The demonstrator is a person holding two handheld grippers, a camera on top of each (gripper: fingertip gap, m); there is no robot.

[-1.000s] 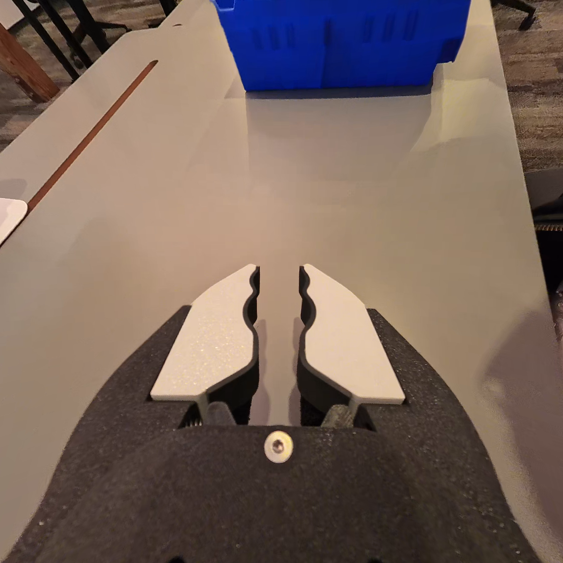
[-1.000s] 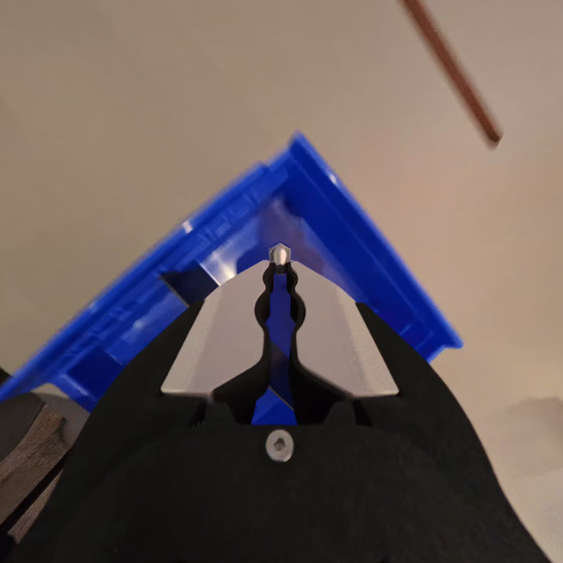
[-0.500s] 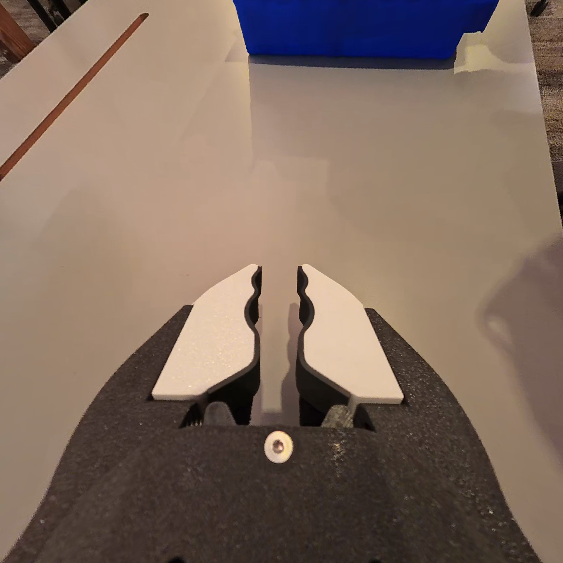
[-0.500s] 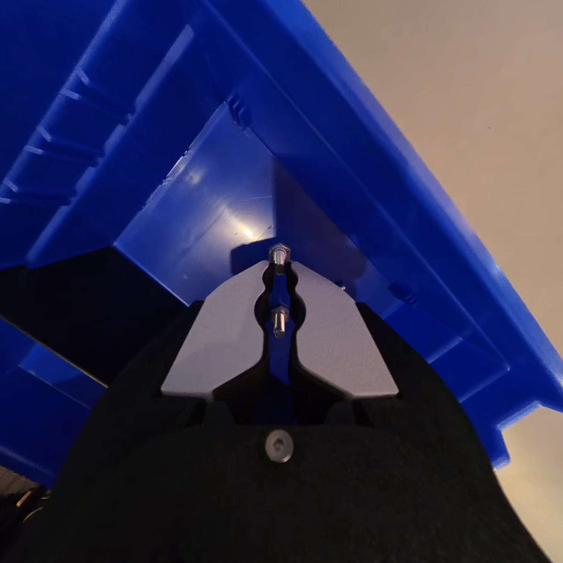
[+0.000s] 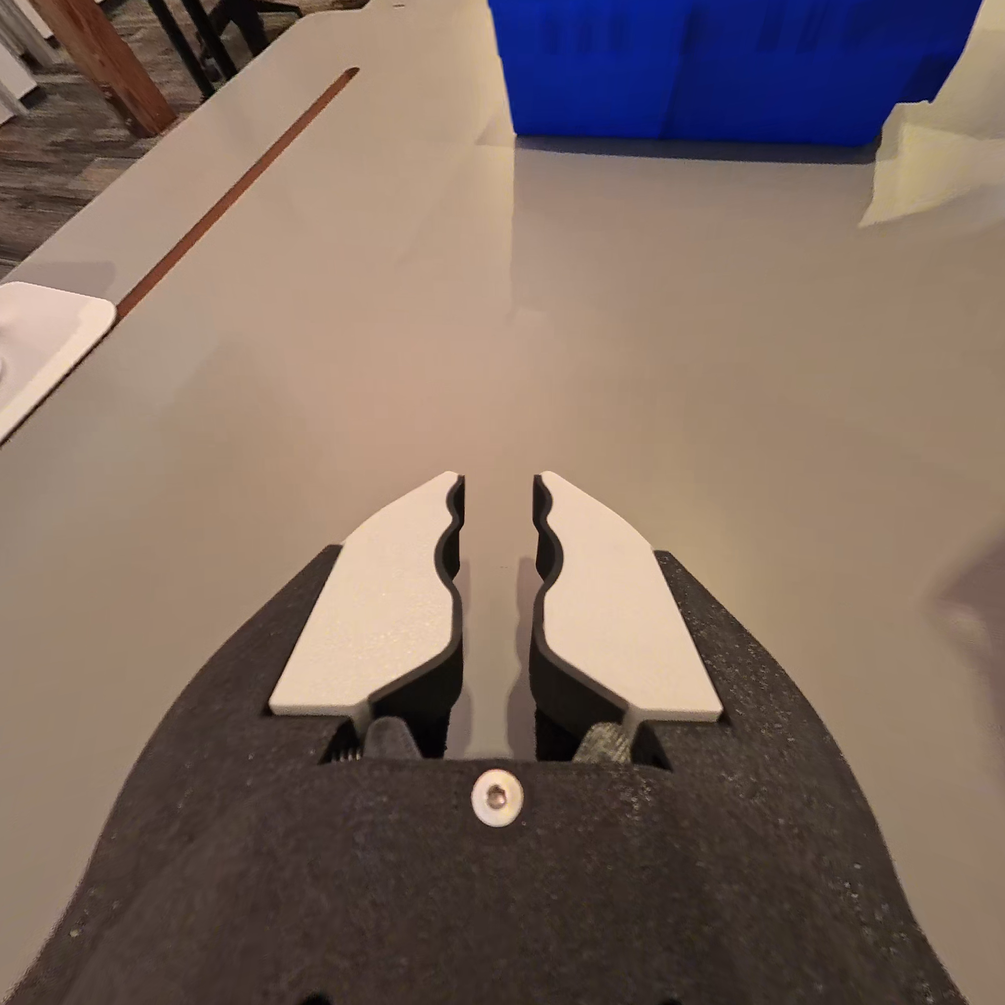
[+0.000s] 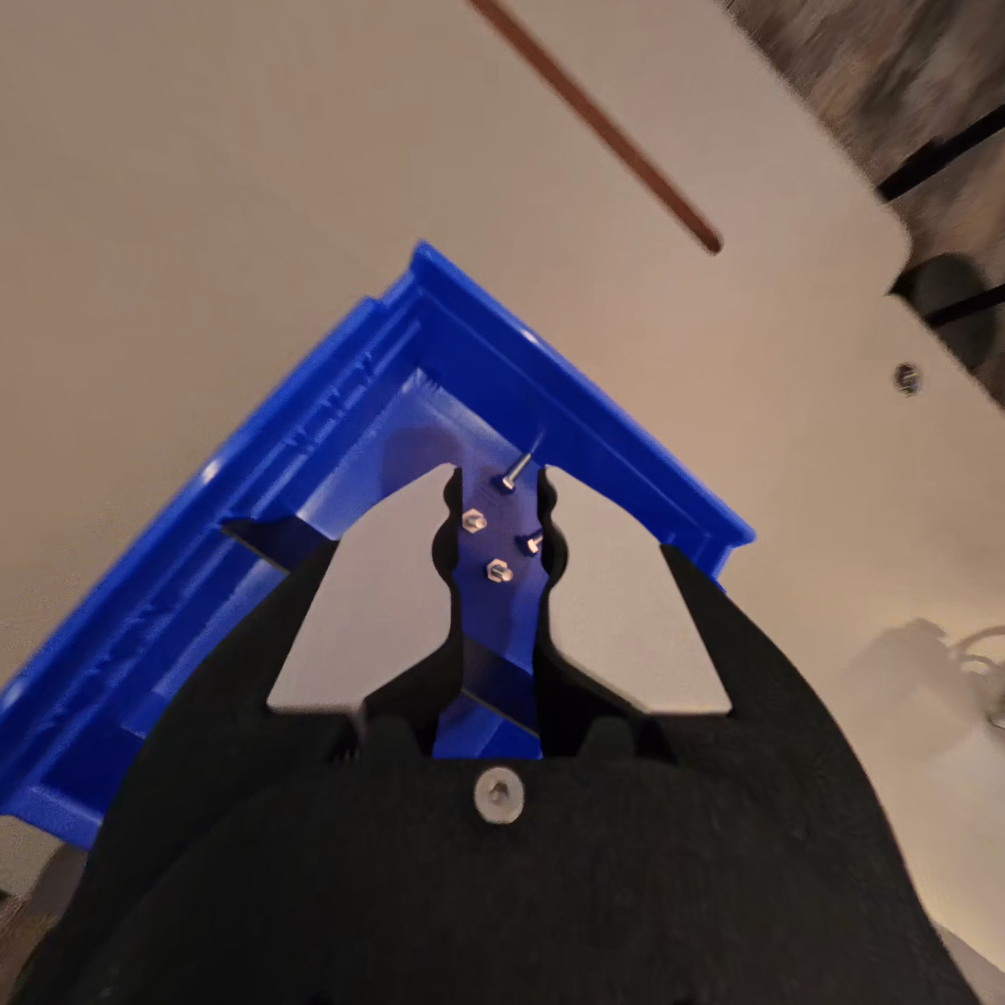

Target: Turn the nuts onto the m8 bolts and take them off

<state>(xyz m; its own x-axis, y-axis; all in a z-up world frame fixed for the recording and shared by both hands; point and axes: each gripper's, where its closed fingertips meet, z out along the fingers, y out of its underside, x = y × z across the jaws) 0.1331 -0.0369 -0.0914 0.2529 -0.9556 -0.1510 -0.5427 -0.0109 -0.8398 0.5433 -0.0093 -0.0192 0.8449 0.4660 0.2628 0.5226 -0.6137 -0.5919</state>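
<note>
My right gripper (image 6: 499, 473) hangs above the blue bin (image 6: 571, 380) with its jaws apart and nothing between the pads. Several small silver bolts (image 6: 499, 571) lie on the bin floor below the gap, one of them (image 6: 514, 473) near the far corner. My left gripper (image 5: 499, 481) is open and empty, low over the bare grey table (image 5: 544, 326). The blue bin (image 5: 707, 70) stands far ahead of it in the left wrist view. No nut or bolt shows in the left wrist view.
A brown slot (image 5: 234, 185) runs along the table's left side and also shows in the right wrist view (image 6: 598, 130). A white pad (image 5: 38, 348) lies at the left edge. A wooden leg (image 5: 109, 70) and floor lie beyond. A cable (image 6: 979, 652) lies at the right. There is about 45 cm between the tips of the two grippers.
My right gripper was shut on a bolt inside the bin. It has opened, the bolt now lies on the bin floor, and the gripper has risen. My left gripper stayed open, barely moving.
</note>
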